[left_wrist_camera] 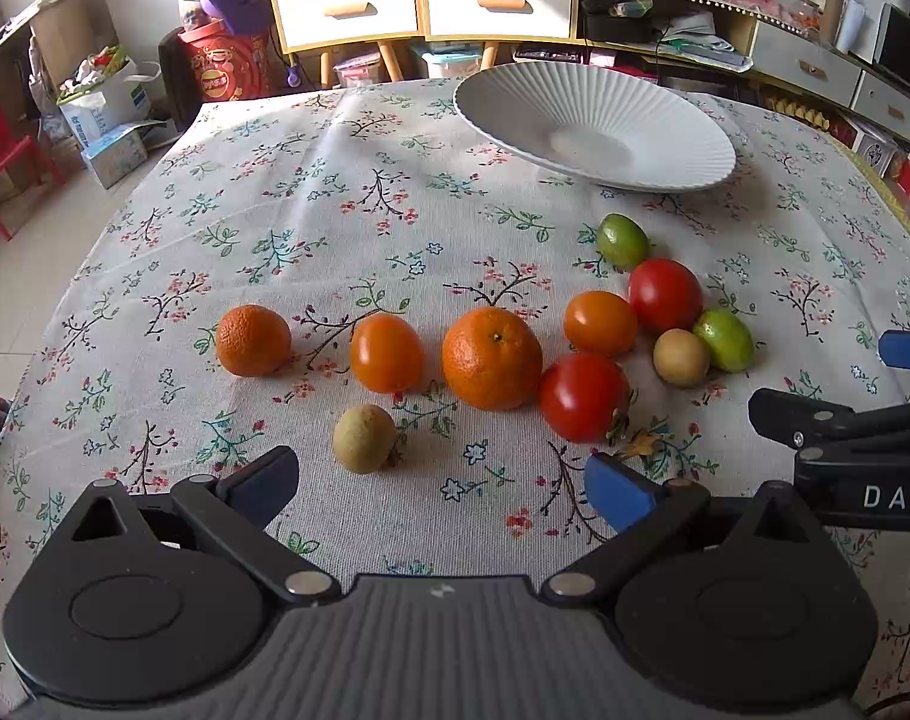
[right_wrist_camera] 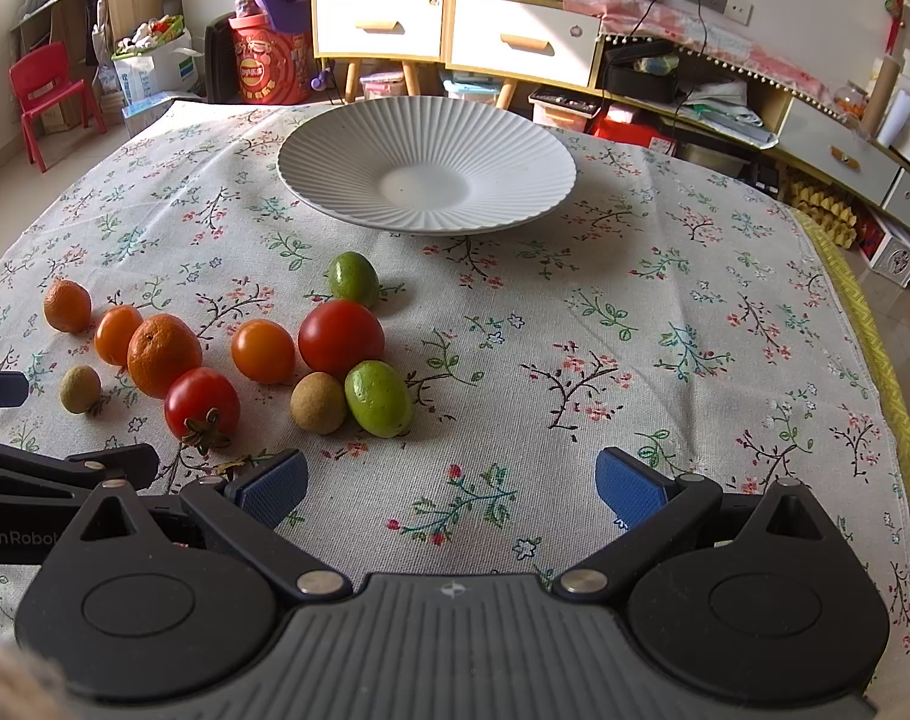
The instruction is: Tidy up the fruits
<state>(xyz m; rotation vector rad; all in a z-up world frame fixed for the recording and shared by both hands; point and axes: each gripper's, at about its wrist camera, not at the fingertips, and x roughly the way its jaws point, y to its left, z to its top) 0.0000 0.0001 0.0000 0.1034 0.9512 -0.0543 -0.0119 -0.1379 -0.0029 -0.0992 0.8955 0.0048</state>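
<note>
Several small fruits lie loose on a flowered tablecloth: a big orange (left_wrist_camera: pixel 492 358) (right_wrist_camera: pixel 164 354), red tomatoes (left_wrist_camera: pixel 583 397) (right_wrist_camera: pixel 202 403), orange tomatoes (left_wrist_camera: pixel 386 353), green limes (right_wrist_camera: pixel 378 398) and brown longans (left_wrist_camera: pixel 364 438) (right_wrist_camera: pixel 318 402). A white ribbed plate (left_wrist_camera: pixel 646 120) (right_wrist_camera: pixel 484 150) stands empty behind them. My left gripper (left_wrist_camera: pixel 441 489) is open, just short of the longan and the big orange. My right gripper (right_wrist_camera: pixel 452 489) is open too, to the right of the fruit cluster, over bare cloth. Each gripper shows at the edge of the other's view.
The tablecloth (right_wrist_camera: pixel 634 312) has free room on the right and between fruits and plate. Beyond the table stand a drawer cabinet (right_wrist_camera: pixel 455 30), a red chair (right_wrist_camera: pixel 47 96) and cluttered shelves (right_wrist_camera: pixel 724 102). The table's right edge (right_wrist_camera: pixel 862 324) drops to the floor.
</note>
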